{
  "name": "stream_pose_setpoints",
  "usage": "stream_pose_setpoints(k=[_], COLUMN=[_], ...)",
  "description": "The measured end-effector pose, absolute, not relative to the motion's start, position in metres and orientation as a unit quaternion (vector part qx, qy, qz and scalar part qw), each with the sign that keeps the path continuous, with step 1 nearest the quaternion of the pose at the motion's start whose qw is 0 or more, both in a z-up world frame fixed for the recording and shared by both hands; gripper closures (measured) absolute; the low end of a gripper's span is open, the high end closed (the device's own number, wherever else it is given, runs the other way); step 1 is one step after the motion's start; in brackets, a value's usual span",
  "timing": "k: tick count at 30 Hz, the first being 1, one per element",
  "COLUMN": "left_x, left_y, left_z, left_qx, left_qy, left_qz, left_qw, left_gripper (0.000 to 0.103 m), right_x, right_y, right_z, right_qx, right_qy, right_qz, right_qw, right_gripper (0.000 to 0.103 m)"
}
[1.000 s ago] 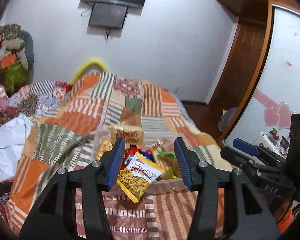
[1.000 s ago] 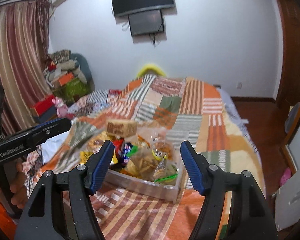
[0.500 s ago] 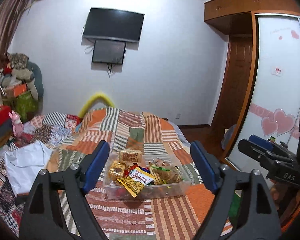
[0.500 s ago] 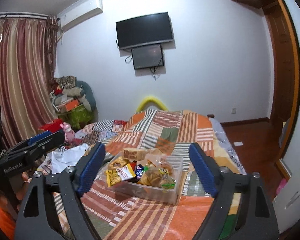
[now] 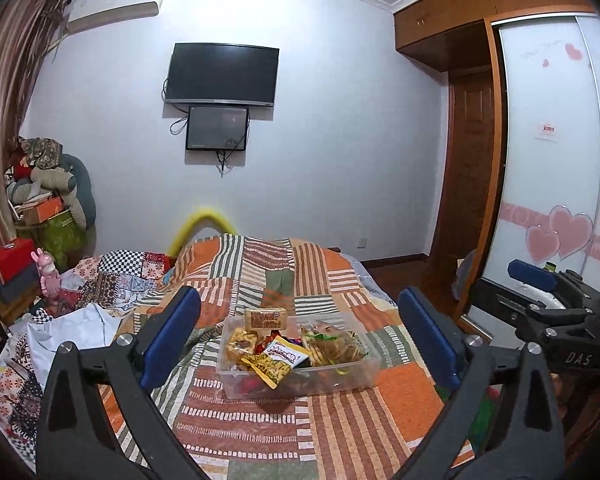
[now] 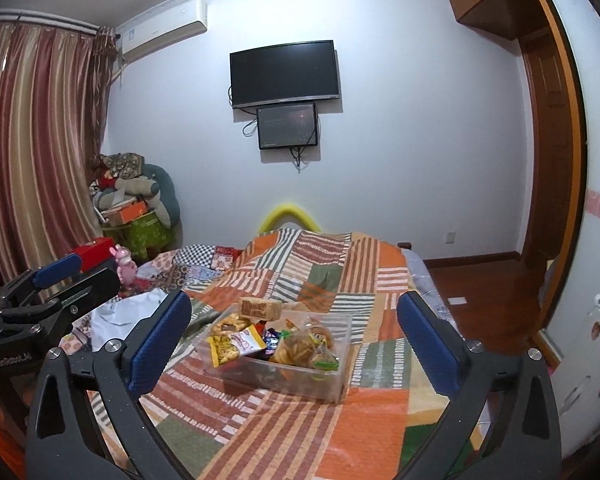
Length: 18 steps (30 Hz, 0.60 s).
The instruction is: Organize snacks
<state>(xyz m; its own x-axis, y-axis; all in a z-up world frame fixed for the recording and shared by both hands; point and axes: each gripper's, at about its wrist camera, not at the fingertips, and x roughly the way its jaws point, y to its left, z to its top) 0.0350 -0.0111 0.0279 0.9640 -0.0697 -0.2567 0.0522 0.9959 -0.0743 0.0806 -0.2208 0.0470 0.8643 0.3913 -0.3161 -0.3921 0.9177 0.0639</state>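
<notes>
1. Your left hand-held gripper (image 5: 300, 344) and right hand-held gripper (image 6: 294, 338) are opening, nothing between their jaws.
2. The snack bin (image 5: 340, 378) sits on the bed (image 5: 360, 424); lower packets are buried, perhaps candy.

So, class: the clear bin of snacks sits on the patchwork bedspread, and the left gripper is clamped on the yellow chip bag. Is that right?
Not quite. The clear bin does sit on the patchwork bedspread, but the left gripper grips nothing: its jaws are opening, with nothing between them, and the yellow chip bag lies in the bin. The left wrist view shows this.
</notes>
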Motion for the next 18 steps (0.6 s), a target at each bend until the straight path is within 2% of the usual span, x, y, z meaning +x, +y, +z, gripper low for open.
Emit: stream_pose_setpoints(k=[18], left_x=[0.0333], left_y=[-0.0111], left_z=[0.0201], left_qx=[-0.039], left_qy=[0.142], left_qz=[-0.028], left_qw=[0.989], left_gripper=[0.001], right_x=[0.0709], right_y=[-0.2243], right_z=[0.0438], right_qx=[0.0], right_qy=[0.162], right_qz=[0.2], right_qw=[0.966], right_gripper=[0.0])
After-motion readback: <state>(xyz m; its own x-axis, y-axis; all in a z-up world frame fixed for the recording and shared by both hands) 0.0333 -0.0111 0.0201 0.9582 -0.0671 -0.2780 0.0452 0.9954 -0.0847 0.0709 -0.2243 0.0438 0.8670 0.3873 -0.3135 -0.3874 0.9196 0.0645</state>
